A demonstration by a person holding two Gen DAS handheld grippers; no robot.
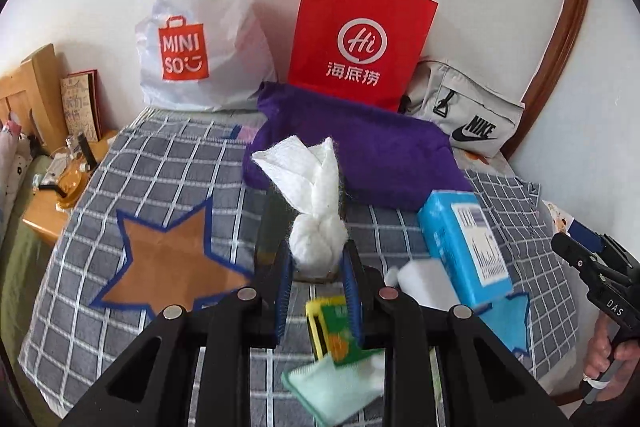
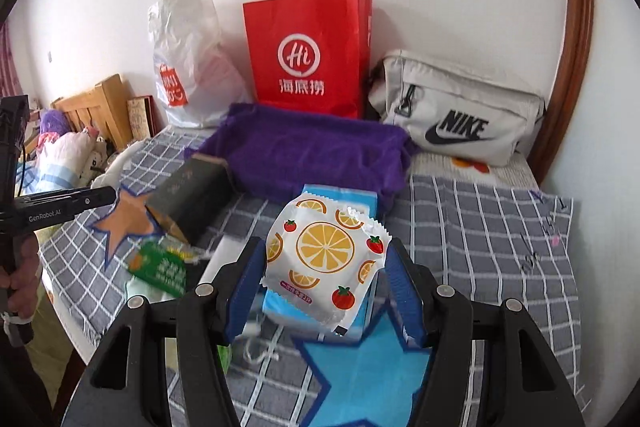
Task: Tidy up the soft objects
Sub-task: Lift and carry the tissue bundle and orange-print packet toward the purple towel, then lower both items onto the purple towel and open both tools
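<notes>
My left gripper (image 1: 318, 251) is shut on a white knotted cloth (image 1: 316, 227), held up over the checked bedspread (image 1: 160, 163). A dark box (image 2: 192, 199) sits right behind the cloth; I cannot tell whether they are joined. My right gripper (image 2: 326, 253) is shut on a white packet (image 2: 320, 291) printed with orange slices and tomatoes, raised above a blue tissue pack (image 2: 340, 197). A brown star (image 1: 168, 259) and a blue star (image 2: 360, 367) are marked on the bedspread. A purple plush cloth (image 1: 360, 155) lies at the back.
Against the wall stand a white plastic bag (image 1: 200, 27), a red paper bag (image 1: 360, 39) and a grey Nike bag (image 1: 468, 115). A green packet (image 1: 336, 331) and a mint cloth (image 1: 328, 387) lie below my left gripper. A wooden nightstand (image 1: 44, 219) stands left of the bed.
</notes>
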